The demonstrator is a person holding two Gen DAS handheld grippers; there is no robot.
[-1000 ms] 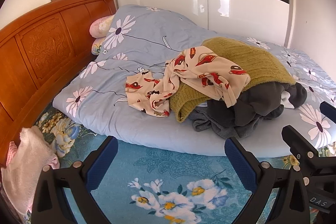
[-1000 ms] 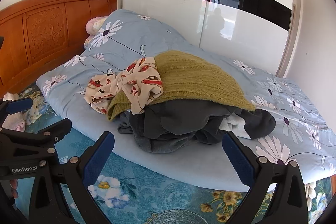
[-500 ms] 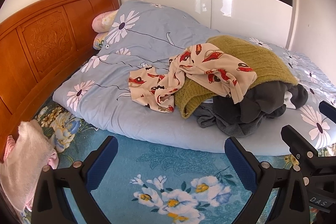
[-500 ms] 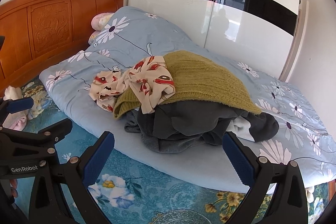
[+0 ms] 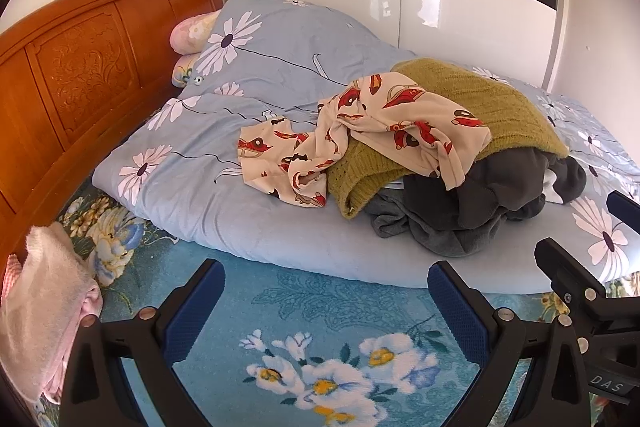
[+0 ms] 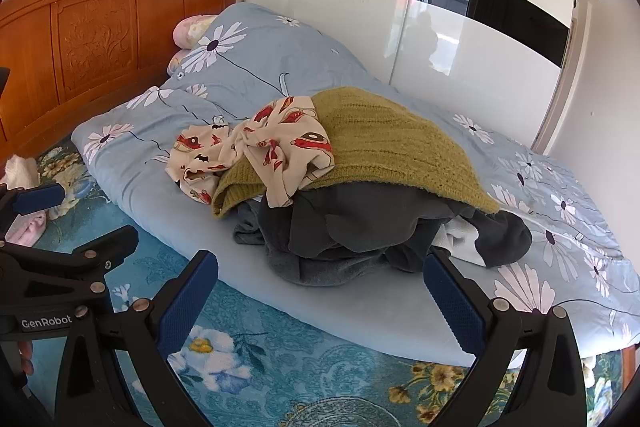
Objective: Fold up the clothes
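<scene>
both tongs spread, empty: left gripper (image 5: 324, 301), right gripper (image 6: 320, 291) short of pile. printed garment (image 5: 360, 131) tops olive knit sweater (image 6: 384, 147), likely first pick.

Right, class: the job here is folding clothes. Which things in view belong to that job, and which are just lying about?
Part of the job:
patterned top
green jumper
dark grey clothes
left gripper, jaws open
right gripper, jaws open

Just lying about:
quilt
headboard
pillow
wardrobe
pink towel
</scene>
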